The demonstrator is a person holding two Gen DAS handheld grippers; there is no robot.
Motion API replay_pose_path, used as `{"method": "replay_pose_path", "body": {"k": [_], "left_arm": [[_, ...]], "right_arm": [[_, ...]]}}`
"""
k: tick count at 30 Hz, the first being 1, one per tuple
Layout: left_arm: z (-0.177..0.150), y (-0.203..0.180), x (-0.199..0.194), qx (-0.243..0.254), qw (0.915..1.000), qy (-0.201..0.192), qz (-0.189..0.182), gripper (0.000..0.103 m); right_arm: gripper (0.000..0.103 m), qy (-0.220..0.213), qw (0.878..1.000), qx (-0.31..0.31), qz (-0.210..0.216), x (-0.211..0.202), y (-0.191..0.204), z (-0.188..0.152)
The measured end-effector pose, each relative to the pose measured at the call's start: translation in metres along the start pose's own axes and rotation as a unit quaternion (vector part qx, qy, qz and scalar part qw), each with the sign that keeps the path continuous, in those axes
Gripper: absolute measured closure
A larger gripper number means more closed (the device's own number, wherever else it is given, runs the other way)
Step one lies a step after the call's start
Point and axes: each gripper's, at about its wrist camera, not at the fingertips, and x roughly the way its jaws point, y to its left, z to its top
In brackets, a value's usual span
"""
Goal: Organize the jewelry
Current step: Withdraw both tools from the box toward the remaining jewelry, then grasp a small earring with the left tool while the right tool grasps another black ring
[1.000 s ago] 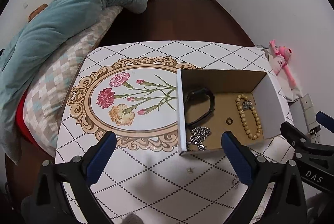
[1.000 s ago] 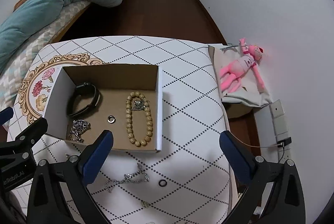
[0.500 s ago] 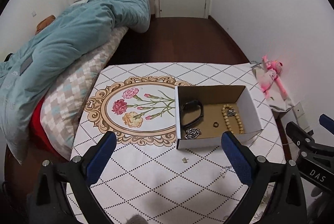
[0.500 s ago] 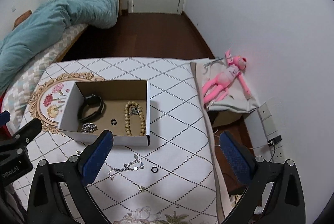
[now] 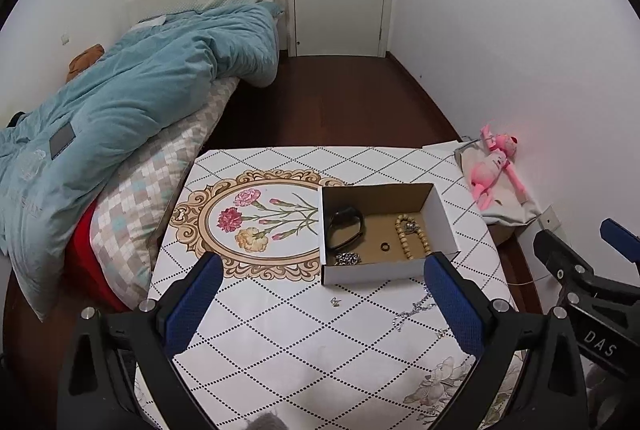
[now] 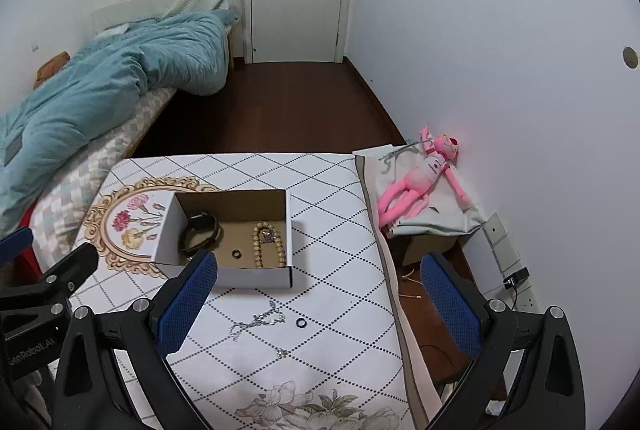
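The left claw (image 5: 320, 306) hung wide and empty over the bench (image 5: 280, 330). Ahead sat the box (image 6: 256, 276), holding a black band (image 6: 200, 234), a ring (image 6: 237, 253) and beads (image 6: 269, 244). A chain (image 6: 258, 320) and a second ring (image 6: 301, 323) lay loose before it. The right claw (image 6: 318, 304) was wide too, empty.

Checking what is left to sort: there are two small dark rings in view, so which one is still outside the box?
The dark ring on the tablecloth, right of the loose silver chain. The other ring lies inside the cardboard box.
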Motion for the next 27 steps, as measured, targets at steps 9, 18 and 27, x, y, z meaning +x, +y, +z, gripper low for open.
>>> {"method": "replay_pose_path", "body": {"k": [9,18,27], "left_arm": [[-0.007,0.001,0.019,-0.008,0.999,0.02,0.04,0.0],[-0.053,0.021,0.087,-0.022,0.9929,0.097,0.065,0.0],[-0.093,0.038,0.135,-0.028,0.9847,0.16,0.064,0.001]], "right_arm": [[0.0,0.022,1.0,0.017,0.006,0.01,-0.008,-0.007],[0.027,0.118,0.992,0.03,0.029,0.097,-0.017,-0.066],[0.037,0.165,0.986,0.019,0.026,0.162,-0.011,-0.107]]}}
